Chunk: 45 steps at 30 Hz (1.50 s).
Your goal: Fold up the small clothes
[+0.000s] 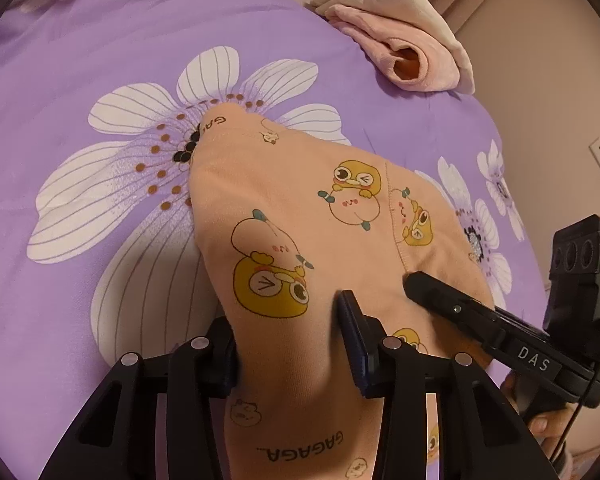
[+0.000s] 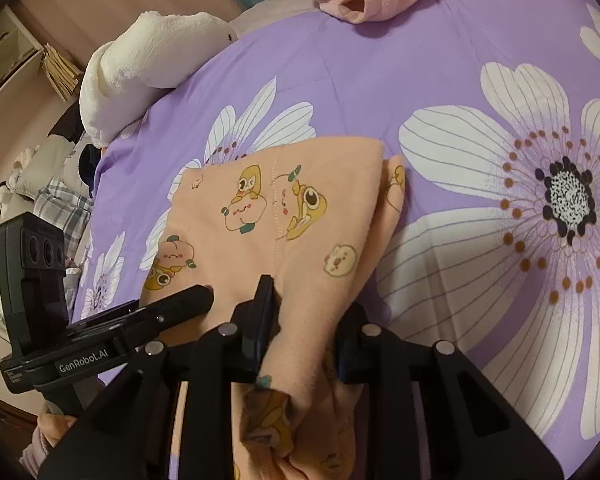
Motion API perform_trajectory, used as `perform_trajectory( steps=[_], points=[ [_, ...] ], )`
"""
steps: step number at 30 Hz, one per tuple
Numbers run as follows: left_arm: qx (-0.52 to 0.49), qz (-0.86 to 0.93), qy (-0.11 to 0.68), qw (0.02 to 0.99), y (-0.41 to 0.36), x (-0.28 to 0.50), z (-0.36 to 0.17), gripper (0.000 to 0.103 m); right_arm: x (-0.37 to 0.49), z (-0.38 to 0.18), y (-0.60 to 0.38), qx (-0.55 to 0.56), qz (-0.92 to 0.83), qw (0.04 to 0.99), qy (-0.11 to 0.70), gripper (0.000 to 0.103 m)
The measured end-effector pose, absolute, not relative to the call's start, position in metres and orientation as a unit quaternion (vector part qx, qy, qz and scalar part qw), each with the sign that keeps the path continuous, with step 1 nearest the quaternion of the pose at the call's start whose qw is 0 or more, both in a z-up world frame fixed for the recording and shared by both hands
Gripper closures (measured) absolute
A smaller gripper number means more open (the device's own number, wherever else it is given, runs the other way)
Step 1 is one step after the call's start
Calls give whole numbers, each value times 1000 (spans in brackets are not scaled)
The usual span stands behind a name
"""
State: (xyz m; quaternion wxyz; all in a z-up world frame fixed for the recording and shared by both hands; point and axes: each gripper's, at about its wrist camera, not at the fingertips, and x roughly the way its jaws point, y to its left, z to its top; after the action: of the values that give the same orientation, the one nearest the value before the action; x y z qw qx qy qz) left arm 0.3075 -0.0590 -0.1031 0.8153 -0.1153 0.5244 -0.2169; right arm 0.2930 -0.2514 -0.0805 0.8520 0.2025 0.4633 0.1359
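**Gripping garment at near edge: slip and skew risks**

Left wrist view: Left gripper (image 1: pixel 284 320) clamped on a thick bunch of the peach garment (image 1: pixel 300 208), cloth filling the whole gap between the fingers. Near edge raised toward the camera, far end resting on the quilt (image 1: pixel 100 60) over the big flower. Likely mid-fold. Bunched hold rather than a clean edge pinch, so could slip loose under a pull, or take only the top layer and leave the lower one behind. Far end dragging on the quilt could pull the fold crooked. Pink pile (image 1: pixel 400 40) well apart at the back, no snag risk.

Right wrist view: Right gripper (image 2: pixel 308 304) closed on a crumpled fold of the same garment, just beside the left gripper's finger. Cloth wadded up and hanging below the fingers. Both holds close together near the middle, so outer corners free to sag and fold under, giving an uneven crease. Right side already doubled, a second layer peeking out along that edge; a quick carry could shift it further. Grippers near enough to bump if brought closer. Plush (image 2: pixel 148 52) well apart at the bed edge.
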Motion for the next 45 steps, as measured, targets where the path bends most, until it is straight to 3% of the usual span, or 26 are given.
perform_trajectory(
  steps=[11, 27, 45],
  points=[
    [-113, -216, 523, 816, -59, 307, -102, 64, 288, -76, -246, 188, 128, 861, 455, 80],
    [-117, -219, 511, 823, -56, 302, -93, 79, 273, -57, -239, 180, 128, 877, 427, 83],
    [-113, -241, 497, 826, -58, 276, -67, 80, 234, -24, -232, 181, 146, 889, 393, 84]
  ],
)
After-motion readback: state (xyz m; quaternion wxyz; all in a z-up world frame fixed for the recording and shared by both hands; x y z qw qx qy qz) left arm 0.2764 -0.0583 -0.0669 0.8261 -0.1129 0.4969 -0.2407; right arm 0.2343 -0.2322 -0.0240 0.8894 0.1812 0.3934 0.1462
